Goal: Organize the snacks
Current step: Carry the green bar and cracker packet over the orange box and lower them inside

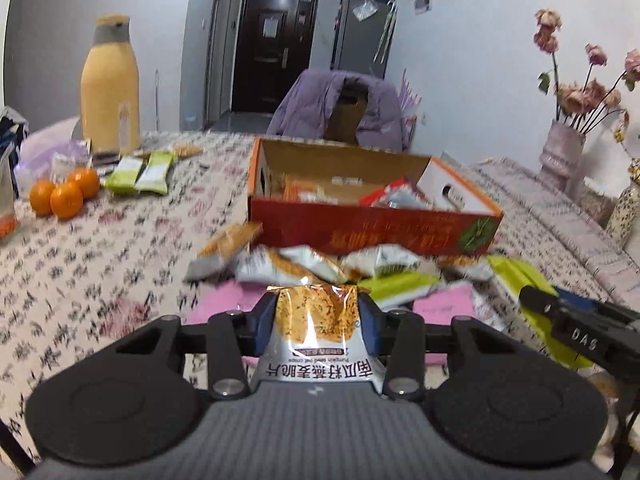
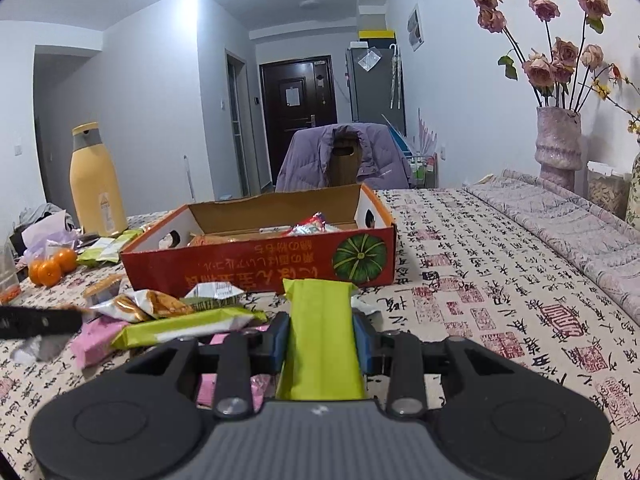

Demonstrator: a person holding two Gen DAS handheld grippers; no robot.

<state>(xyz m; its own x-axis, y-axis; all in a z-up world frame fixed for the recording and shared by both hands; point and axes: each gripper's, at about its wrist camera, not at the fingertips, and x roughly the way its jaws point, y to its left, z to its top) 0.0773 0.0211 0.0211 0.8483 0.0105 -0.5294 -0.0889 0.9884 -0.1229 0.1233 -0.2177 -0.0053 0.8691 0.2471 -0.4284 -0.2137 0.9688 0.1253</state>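
Observation:
My left gripper is shut on a white and orange oat crisp packet, held above the table in front of the red cardboard box. My right gripper is shut on a lime green snack packet, held up before the same box. The box holds several snack packets. A loose pile of packets lies on the cloth in front of the box; it also shows in the right wrist view. The right gripper's finger shows at the right of the left wrist view.
Three oranges and two green packets lie at the far left beside a tall yellow bottle. A vase of dried roses stands at the right. A chair with a purple jacket is behind the table.

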